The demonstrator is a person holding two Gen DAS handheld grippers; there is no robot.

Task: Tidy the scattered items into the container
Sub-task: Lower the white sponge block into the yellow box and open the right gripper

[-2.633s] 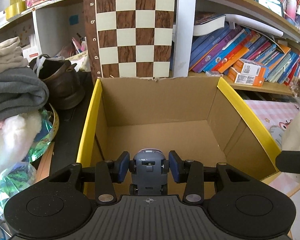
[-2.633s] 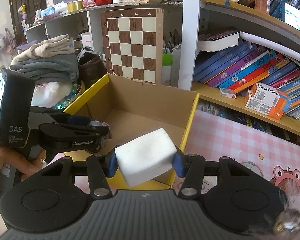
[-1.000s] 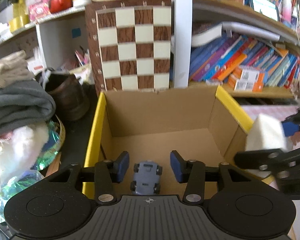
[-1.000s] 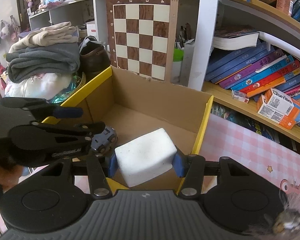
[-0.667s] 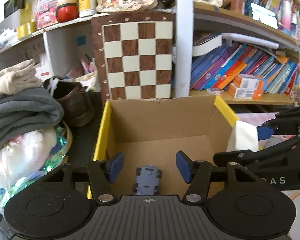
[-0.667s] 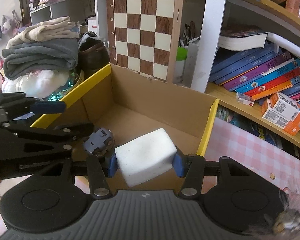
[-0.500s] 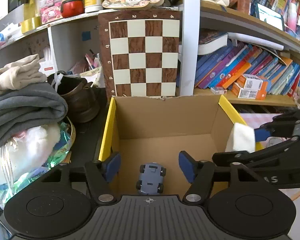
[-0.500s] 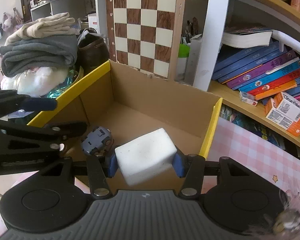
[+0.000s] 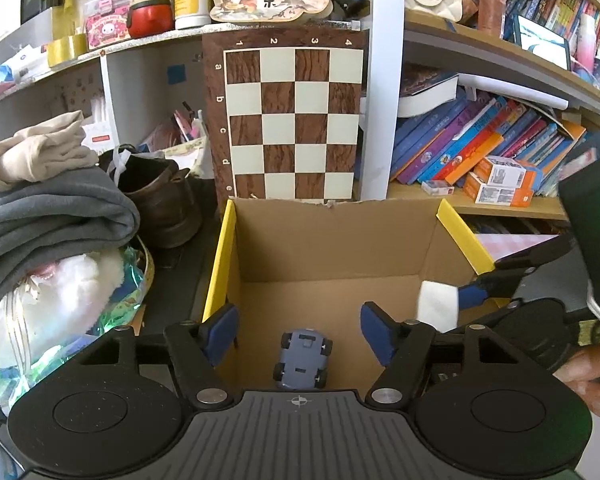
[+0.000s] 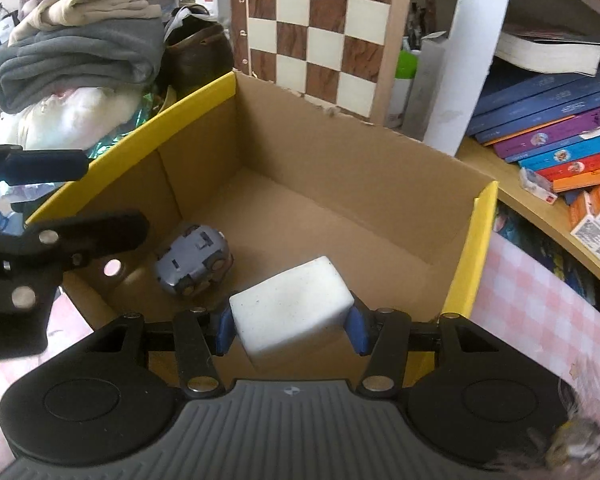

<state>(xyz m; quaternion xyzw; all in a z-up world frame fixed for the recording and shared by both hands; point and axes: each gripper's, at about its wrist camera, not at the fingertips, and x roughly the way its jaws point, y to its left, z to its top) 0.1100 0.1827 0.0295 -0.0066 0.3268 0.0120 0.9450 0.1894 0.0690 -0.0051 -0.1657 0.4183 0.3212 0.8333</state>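
Note:
An open cardboard box (image 9: 332,248) with yellow-taped side rims stands in front of me; it also shows in the right wrist view (image 10: 340,160). A small grey-blue toy car (image 9: 303,363) lies on the box floor, also seen in the right wrist view (image 10: 194,259). My left gripper (image 9: 300,332) is open and empty above the car. My right gripper (image 10: 290,326) is shut on a white foam block (image 10: 292,312) and holds it over the box's near right part. The block also shows in the left wrist view (image 9: 438,306).
A chessboard (image 9: 292,120) leans behind the box. Folded clothes (image 9: 48,208) and a brown shoe (image 9: 160,200) lie to the left. Books (image 9: 480,148) fill the shelf to the right. A pink checked cloth (image 10: 540,312) covers the table to the right.
My left gripper let go of the toy car, which now lies in the box, and it has drawn back with its jaws wider. My right gripper has carried the block over the box.

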